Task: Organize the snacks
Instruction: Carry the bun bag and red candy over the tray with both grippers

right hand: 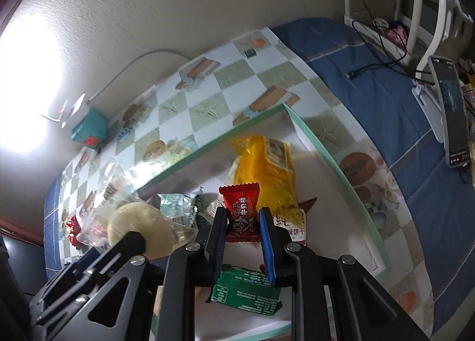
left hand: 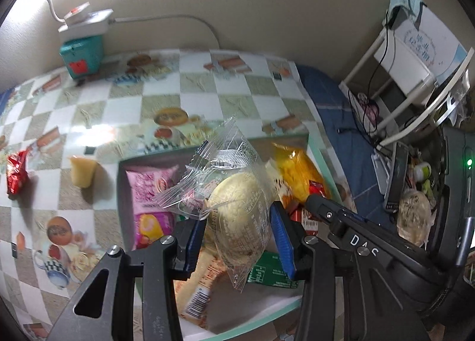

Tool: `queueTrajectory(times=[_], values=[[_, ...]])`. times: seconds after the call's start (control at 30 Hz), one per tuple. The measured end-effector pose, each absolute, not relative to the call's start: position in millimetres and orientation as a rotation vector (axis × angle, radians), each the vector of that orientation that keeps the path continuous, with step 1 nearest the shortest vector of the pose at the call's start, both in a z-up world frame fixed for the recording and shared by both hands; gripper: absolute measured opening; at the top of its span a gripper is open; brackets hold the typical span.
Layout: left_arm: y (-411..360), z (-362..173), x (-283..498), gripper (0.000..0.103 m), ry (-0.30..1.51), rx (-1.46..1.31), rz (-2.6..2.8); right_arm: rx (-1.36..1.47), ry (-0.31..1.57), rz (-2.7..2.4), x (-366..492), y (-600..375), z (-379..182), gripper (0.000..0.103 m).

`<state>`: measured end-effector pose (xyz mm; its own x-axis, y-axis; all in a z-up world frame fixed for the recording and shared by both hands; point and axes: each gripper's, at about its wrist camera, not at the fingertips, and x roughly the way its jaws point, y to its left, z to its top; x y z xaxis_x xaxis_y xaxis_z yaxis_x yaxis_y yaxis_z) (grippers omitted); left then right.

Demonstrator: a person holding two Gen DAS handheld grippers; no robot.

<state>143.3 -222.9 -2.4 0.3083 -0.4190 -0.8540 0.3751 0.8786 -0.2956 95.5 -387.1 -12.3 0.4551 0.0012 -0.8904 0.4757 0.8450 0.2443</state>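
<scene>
**Two loose grips hanging over the box**

The left claw point(left hand: 242, 234) is clenching a round cake point(left hand: 240, 216) in a clear wrapper, above the box point(left hand: 317, 160). The pads are squeezing the wrapper's sides, so the slick film could be slipping and the cake dropping askew onto the packets below. The right claw point(right hand: 244, 237) is pinching a red candy point(right hand: 242, 213) by its lower half, also over the box; the small packet could be twisting free. The claws are working close together and risk bumping. A jelly cup point(left hand: 83, 173) and another red sweet point(left hand: 16, 176) are waiting on the worktop point(left hand: 124, 109).
</scene>
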Motion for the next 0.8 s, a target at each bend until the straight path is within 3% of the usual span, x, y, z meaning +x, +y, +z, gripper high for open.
queueTrajectory(times=[0.47,0.8], values=[[-222,-16,147,0.047,1.216,-0.054,-0.528,0.487,1.100,-0.332,97,-384,-17,0.025],[-219,-3,146,0.055,1.203,-0.089,-0.550,0.490,1.073,-0.349,94,-387,-6,0.025]])
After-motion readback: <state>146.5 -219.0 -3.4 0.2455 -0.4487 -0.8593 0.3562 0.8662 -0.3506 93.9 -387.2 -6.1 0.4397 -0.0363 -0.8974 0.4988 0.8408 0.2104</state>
